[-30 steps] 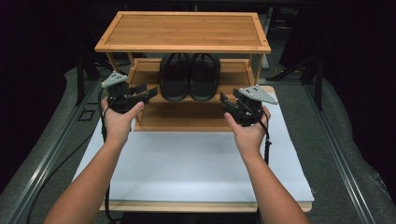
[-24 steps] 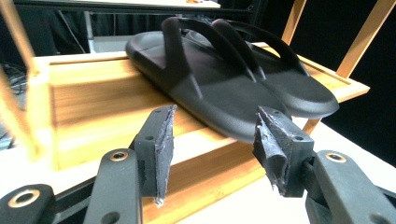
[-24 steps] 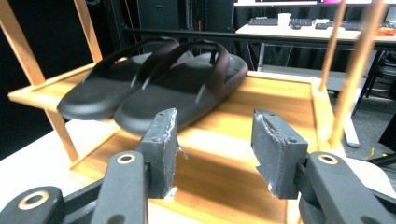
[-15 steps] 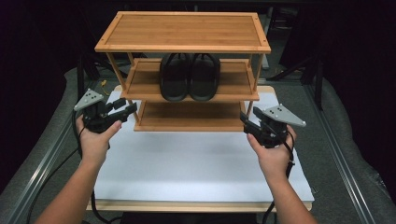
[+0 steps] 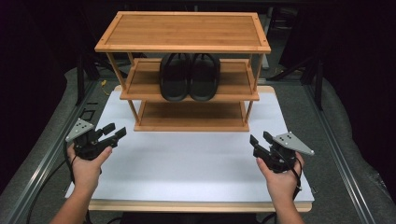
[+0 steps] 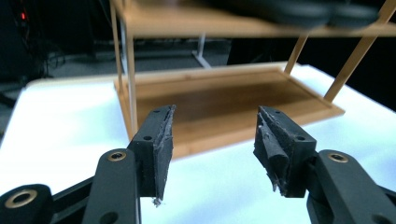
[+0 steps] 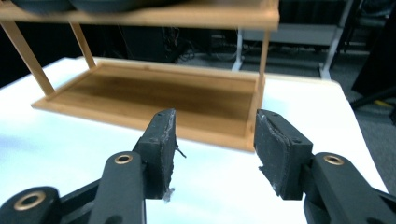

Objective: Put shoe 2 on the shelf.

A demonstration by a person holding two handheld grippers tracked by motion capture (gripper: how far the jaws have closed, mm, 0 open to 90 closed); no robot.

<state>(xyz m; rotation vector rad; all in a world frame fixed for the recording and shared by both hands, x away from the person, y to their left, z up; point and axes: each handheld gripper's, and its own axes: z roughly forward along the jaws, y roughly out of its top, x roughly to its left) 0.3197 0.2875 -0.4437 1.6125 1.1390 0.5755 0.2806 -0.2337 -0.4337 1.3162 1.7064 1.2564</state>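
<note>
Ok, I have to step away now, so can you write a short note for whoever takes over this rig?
Left gripper: open, empty, above the white board, left of the three-tier bamboo rack.
Right gripper: jaws just opened wider, empty, to the rack's right.
Pair of black slippers: side by side on the middle shelf.
Done: slippers appear shelved.
Left: nothing obvious; bottom shelf is bare.

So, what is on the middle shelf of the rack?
A pair of black slippers lies side by side on the middle shelf. The top shelf covers their far ends.
</note>
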